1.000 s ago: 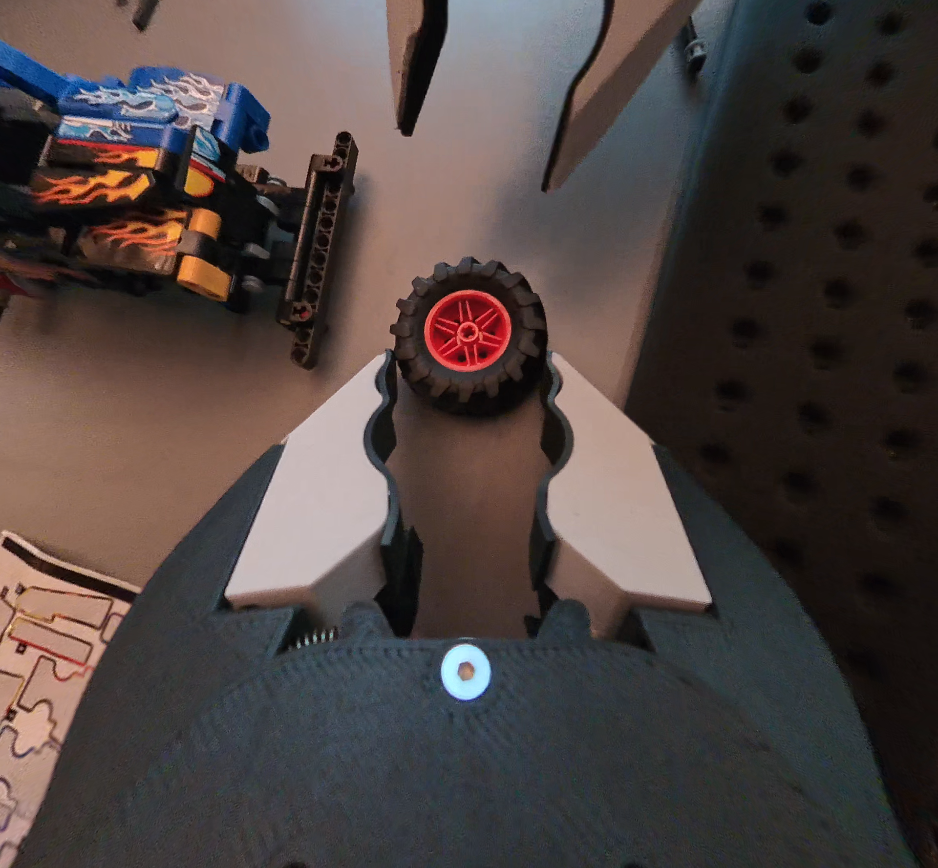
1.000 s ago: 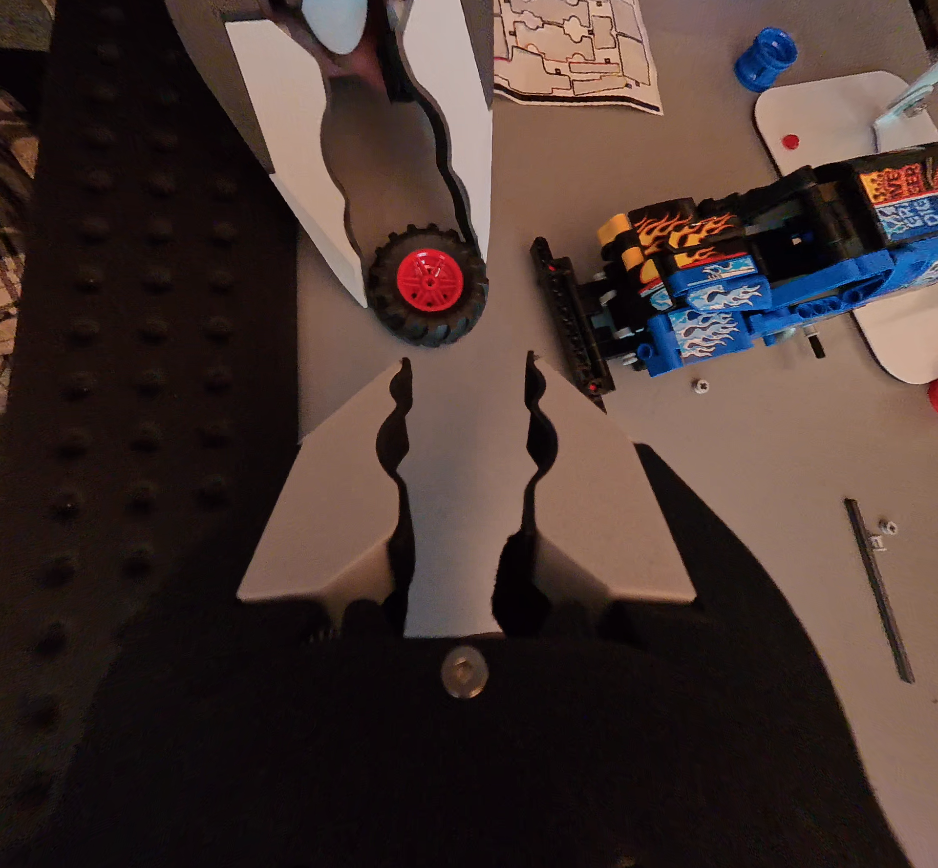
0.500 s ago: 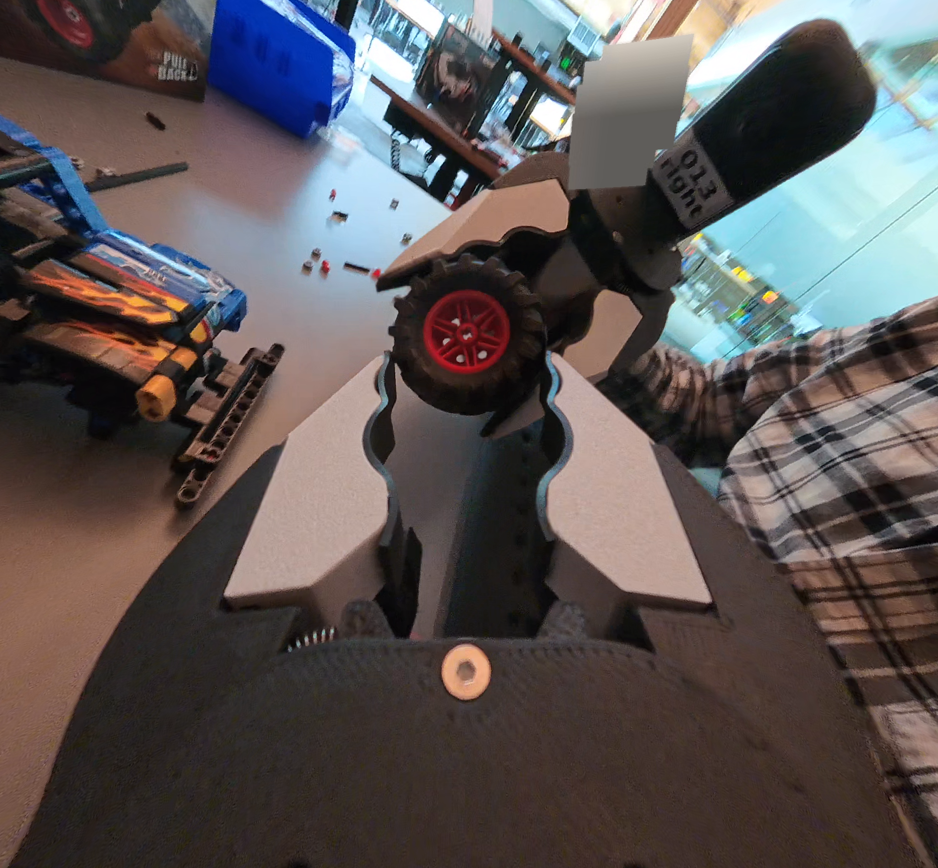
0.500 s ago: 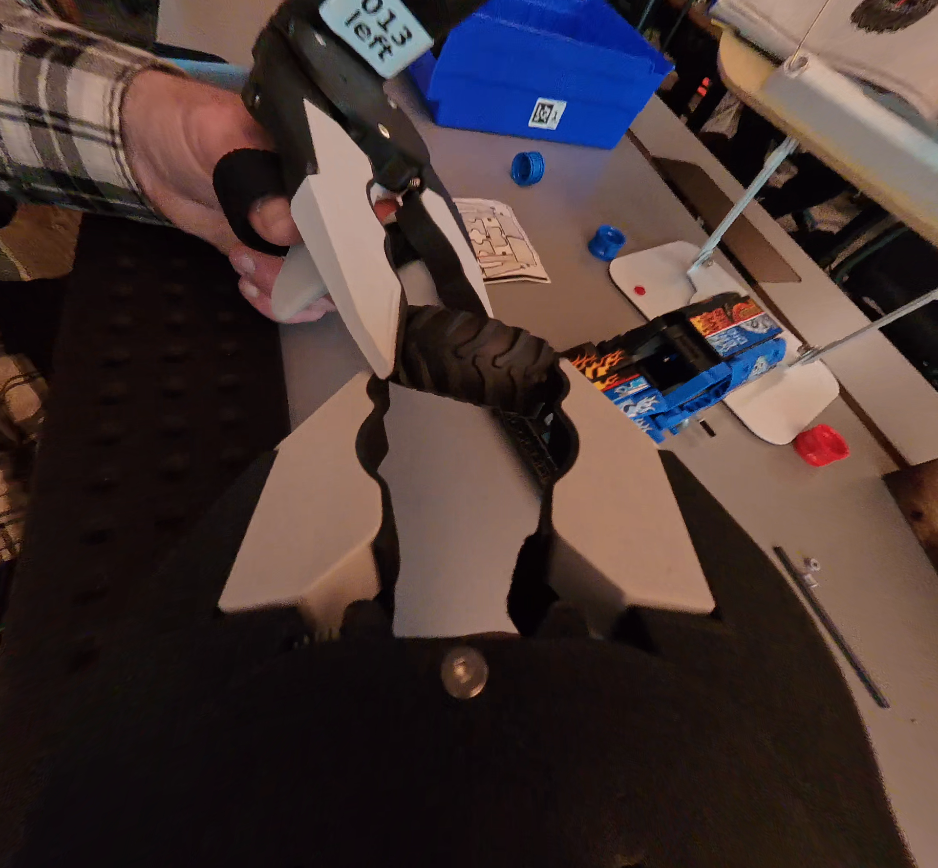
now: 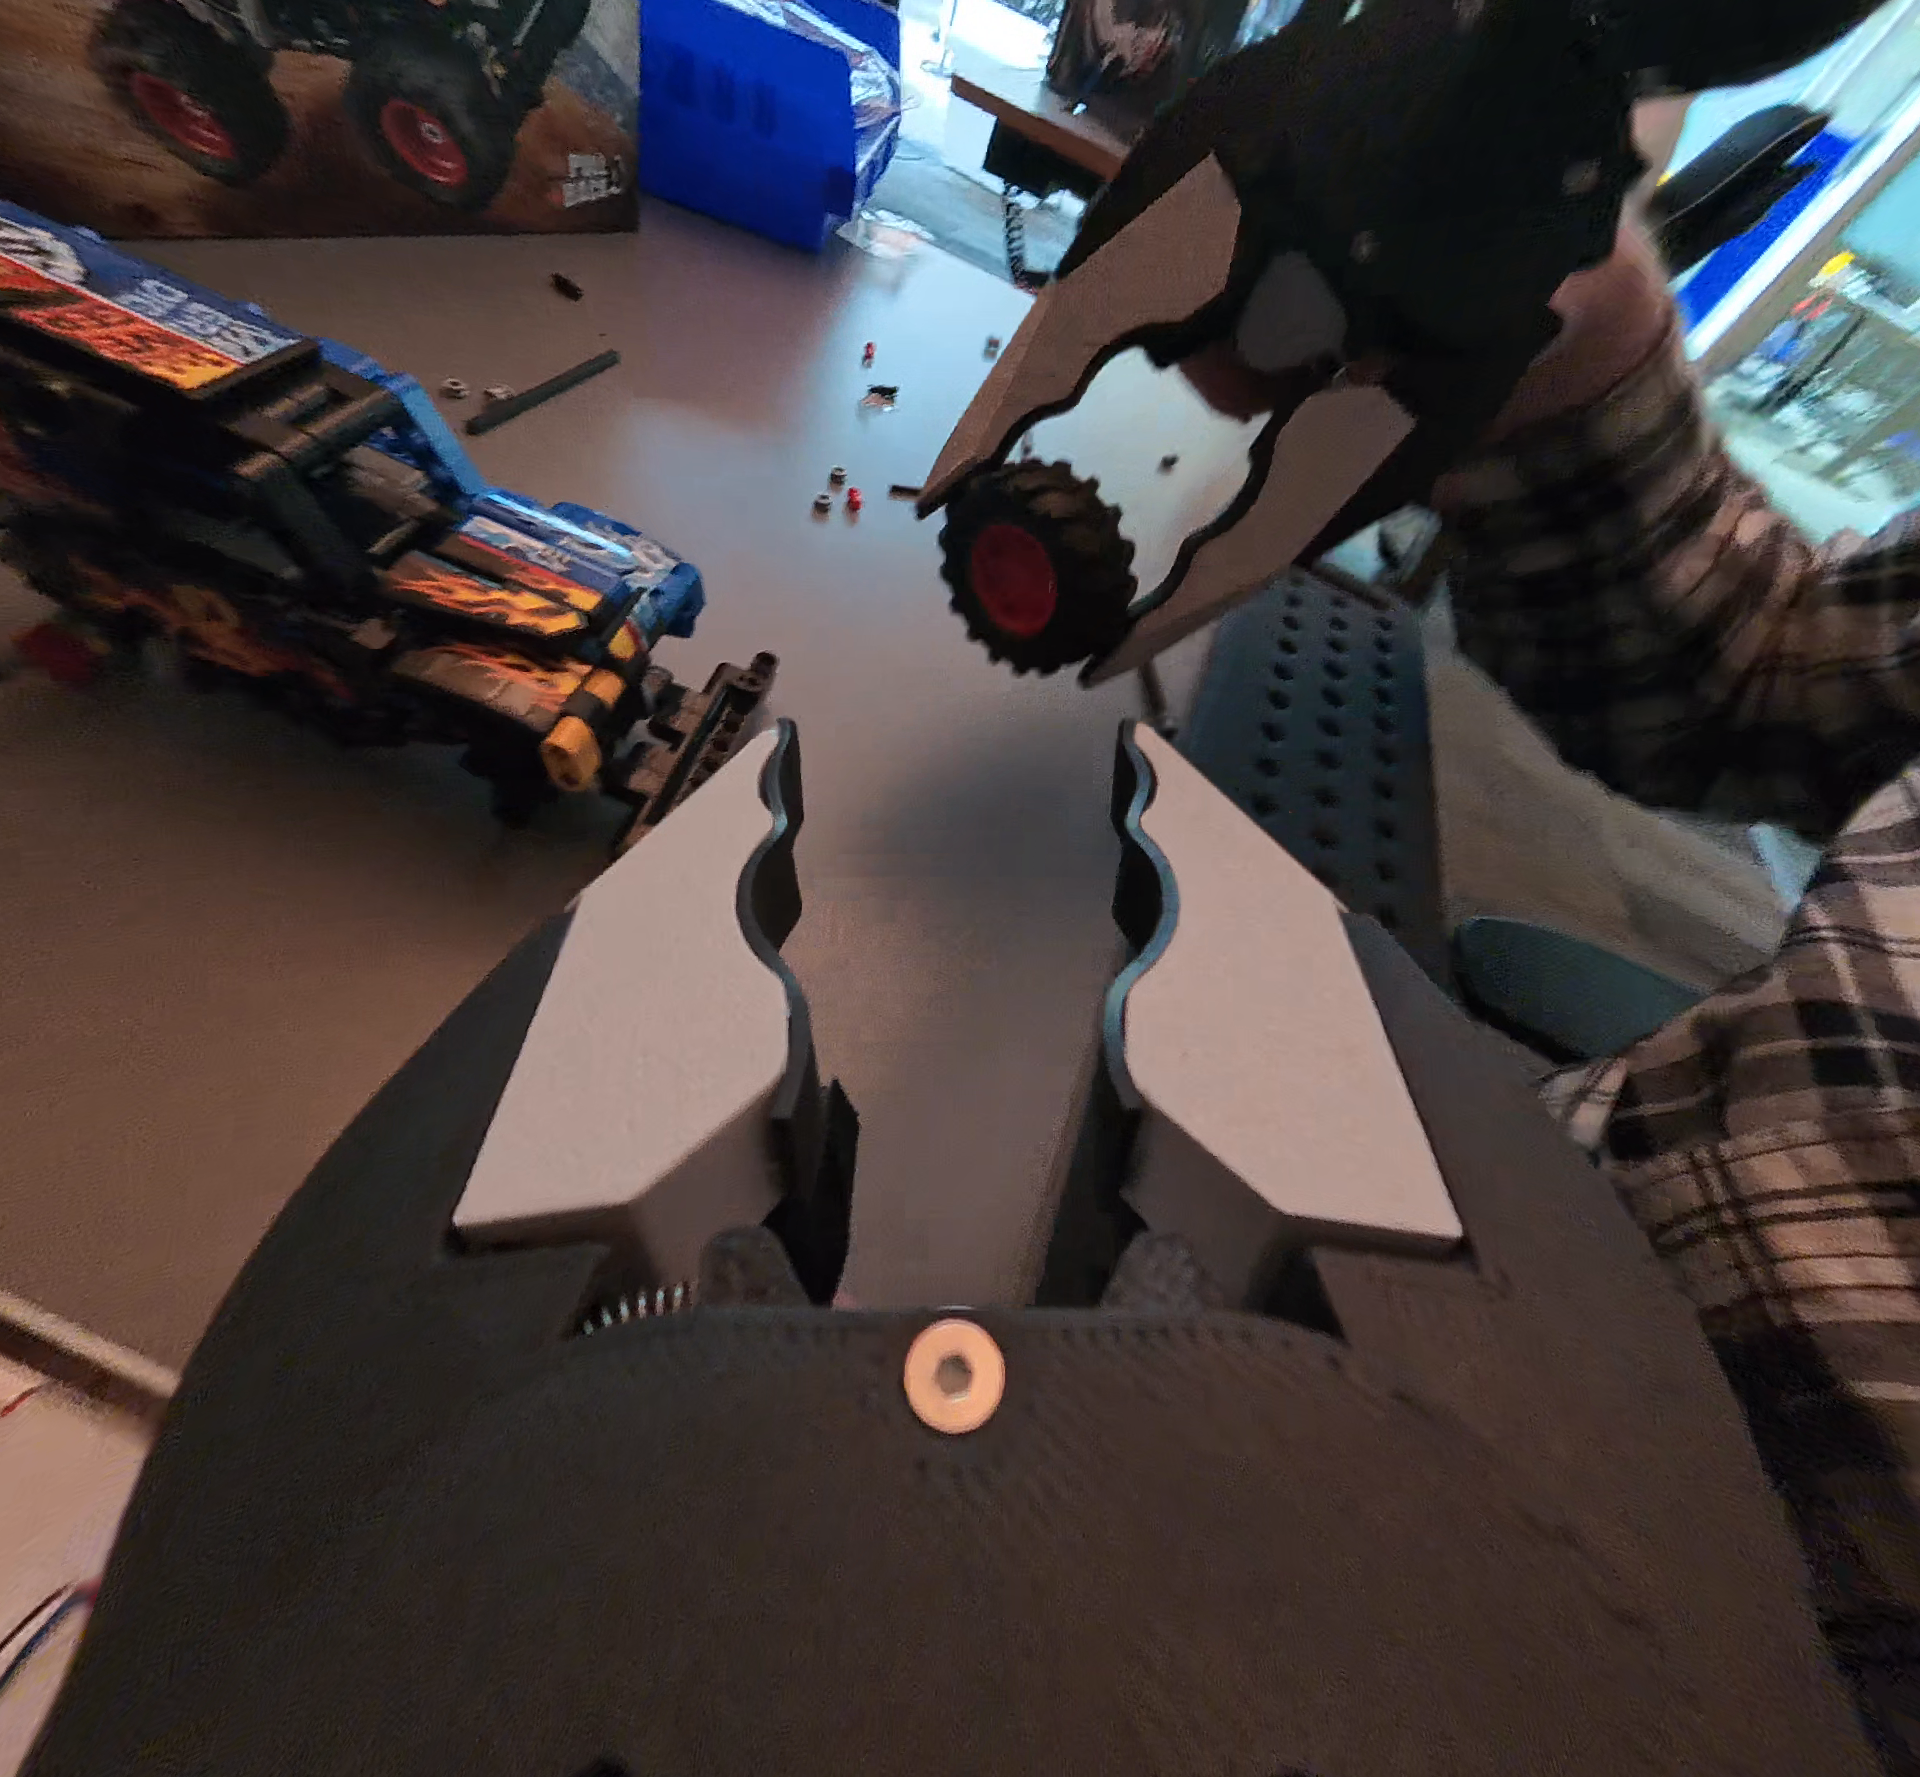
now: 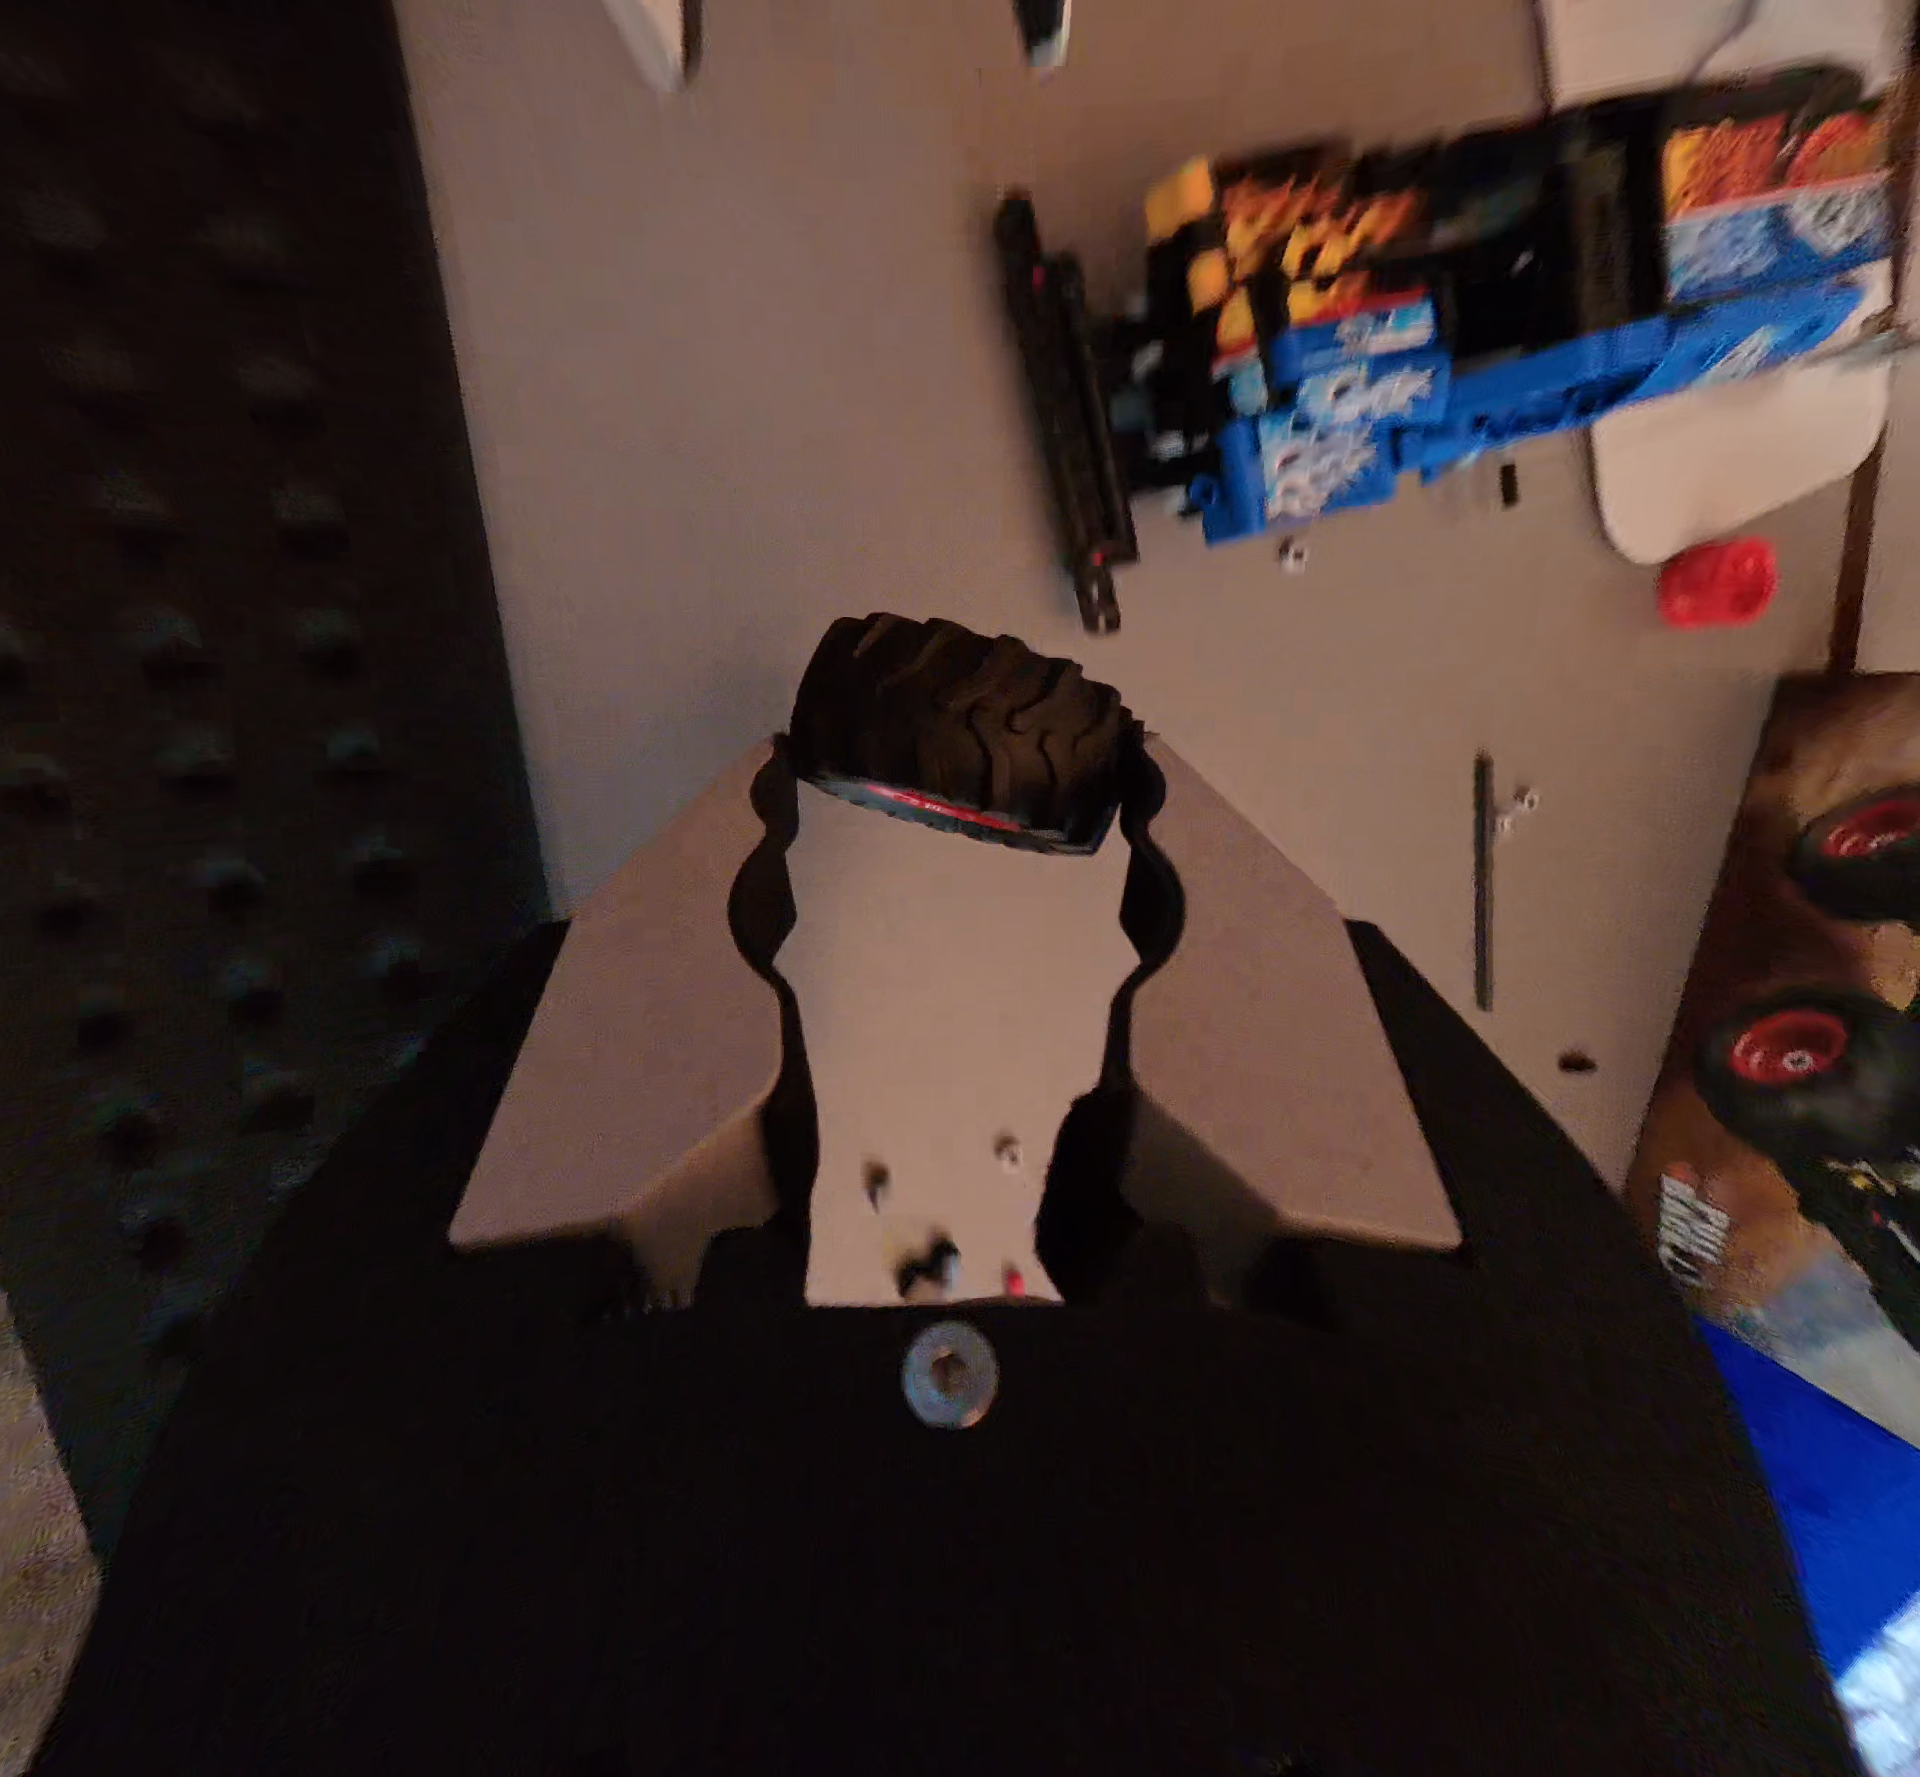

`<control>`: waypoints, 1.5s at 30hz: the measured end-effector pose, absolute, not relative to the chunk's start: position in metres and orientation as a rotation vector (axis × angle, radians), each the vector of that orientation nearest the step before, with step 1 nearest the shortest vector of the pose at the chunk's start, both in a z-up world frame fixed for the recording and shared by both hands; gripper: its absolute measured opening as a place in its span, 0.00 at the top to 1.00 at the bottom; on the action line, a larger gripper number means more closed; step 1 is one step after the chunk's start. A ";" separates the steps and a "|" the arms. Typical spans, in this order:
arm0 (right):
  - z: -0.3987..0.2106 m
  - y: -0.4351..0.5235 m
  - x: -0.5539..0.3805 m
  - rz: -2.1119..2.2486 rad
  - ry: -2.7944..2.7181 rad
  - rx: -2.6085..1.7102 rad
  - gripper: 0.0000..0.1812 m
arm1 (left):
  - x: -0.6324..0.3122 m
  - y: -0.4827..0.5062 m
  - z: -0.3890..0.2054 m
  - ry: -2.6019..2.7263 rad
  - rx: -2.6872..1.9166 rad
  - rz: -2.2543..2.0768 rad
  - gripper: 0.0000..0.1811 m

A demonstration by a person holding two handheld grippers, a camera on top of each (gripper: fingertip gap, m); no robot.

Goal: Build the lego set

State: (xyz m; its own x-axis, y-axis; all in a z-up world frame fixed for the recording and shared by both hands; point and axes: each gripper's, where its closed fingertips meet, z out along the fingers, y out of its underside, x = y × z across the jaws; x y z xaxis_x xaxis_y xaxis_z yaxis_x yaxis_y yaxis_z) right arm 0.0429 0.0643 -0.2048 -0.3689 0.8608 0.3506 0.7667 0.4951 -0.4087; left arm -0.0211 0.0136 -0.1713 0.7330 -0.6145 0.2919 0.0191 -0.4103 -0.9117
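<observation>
Right gripper [image 6: 951, 771] pinches the red-hubbed tyre [image 6: 961, 725] at the very jaw tips above the worktop [image 6: 727, 377]; left gripper [image 5: 951, 771] gapes empty beside the truck [image 5: 343, 564]. Thin grip: wheel could pop free.

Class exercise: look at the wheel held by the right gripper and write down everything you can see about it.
The wheel is a small black tyre with chunky, rubbery-looking tread blocks around a red hub. The right gripper holds it clear of the grey table, its two pale fingers pressing on opposite sides near their tips. In the right wrist view mostly tread shows, with a sliver of red rim towards the camera. The left wrist view shows the red hub face, somewhat blurred. Nothing else touches it.
</observation>
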 end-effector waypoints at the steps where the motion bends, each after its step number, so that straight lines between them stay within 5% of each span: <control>1: -0.207 0.071 0.049 0.188 -2.259 -1.340 0.66 | -0.024 0.013 -0.175 0.473 -1.896 -0.714 0.68; 11: -0.258 0.068 0.040 -0.029 -2.626 -1.259 0.65 | -0.057 0.027 -0.181 0.441 -1.946 -0.470 0.67; 22: -0.224 0.059 0.021 0.574 -2.360 -1.308 0.60 | -0.084 0.051 -0.165 0.358 -1.954 -0.354 0.62; 30: -0.239 0.067 0.029 0.556 -2.376 -1.318 0.60 | -0.076 0.080 -0.181 0.341 -2.052 -0.211 0.47; 33: -0.244 0.062 0.026 0.613 -2.371 -1.330 0.70 | -0.076 0.097 -0.187 0.323 -2.093 -0.139 0.43; 43: -0.233 0.069 0.031 0.732 -2.298 -1.343 0.64 | -0.078 0.098 -0.189 0.411 -2.091 0.148 0.47; 45: -0.234 0.069 0.033 0.731 -2.302 -1.351 0.64 | -0.049 0.082 -0.179 0.522 -2.041 0.072 0.55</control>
State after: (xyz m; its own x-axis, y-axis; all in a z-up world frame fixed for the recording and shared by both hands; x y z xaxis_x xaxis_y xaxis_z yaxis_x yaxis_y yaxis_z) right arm 0.0332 0.0686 -0.2343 -0.4709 0.8805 0.0548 0.6876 0.4052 -0.6025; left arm -0.0489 0.0819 -0.1792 0.9054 -0.3334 -0.2630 -0.3922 -0.4191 -0.8189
